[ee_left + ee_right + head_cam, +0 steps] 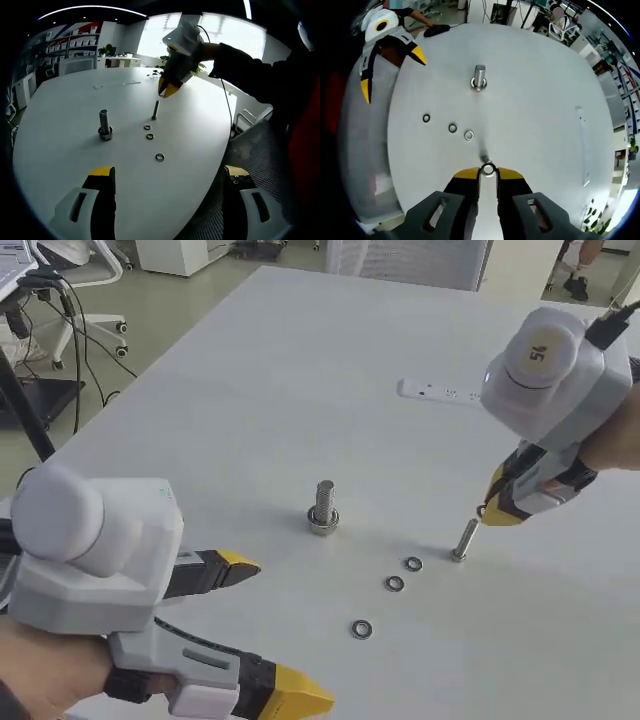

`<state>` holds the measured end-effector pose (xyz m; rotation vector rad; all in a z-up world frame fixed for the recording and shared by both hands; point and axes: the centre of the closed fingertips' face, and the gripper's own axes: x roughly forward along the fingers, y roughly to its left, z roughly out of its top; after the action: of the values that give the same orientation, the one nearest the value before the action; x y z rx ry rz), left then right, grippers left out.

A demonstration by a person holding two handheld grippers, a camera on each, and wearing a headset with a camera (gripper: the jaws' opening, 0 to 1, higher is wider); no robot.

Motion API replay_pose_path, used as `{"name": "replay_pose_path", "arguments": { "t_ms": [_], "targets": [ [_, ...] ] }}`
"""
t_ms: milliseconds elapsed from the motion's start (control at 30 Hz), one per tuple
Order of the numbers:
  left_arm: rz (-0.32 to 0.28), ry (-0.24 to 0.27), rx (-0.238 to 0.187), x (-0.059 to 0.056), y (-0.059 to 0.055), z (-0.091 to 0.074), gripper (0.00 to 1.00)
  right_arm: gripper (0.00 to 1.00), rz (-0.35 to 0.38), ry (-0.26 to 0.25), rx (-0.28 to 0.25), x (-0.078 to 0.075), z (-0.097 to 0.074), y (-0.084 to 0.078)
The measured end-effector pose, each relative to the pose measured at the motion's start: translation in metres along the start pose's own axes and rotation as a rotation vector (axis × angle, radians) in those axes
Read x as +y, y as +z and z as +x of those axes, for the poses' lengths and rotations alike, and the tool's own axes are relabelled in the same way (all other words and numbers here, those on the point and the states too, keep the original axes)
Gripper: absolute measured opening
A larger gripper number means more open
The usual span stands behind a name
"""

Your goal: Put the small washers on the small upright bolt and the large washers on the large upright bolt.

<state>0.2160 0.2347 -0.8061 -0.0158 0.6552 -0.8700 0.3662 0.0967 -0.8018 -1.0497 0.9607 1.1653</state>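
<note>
White table (300, 390) bears small bolt (464, 538) just beneath right tongs (487, 173) pinching washer (488, 165)

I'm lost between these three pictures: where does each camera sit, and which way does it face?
Head view: on the headset, facing down at the table; left gripper, right gripper and a hand show.
Left gripper view: along its open jaws, toward the right gripper above the small bolt.
Right gripper view: down jaws holding a washer; left gripper opposite.
Shared: all see the large bolt.

white table (250, 390), silver washer (488, 169), left claw (168, 171) and right claw (488, 173) tipped yellow.
</note>
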Motion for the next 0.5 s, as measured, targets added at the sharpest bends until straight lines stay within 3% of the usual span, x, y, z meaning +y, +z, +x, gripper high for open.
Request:
{"name": "replay_pose_path", "arguments": {
  "t_ms": [500],
  "targets": [
    [-0.01, 0.009, 0.0, 0.0027, 0.0001, -0.0002, 0.88, 0.13, -0.012, 0.027, 0.018, -0.0011, 0.0104, 0.0006]
  ]
}}
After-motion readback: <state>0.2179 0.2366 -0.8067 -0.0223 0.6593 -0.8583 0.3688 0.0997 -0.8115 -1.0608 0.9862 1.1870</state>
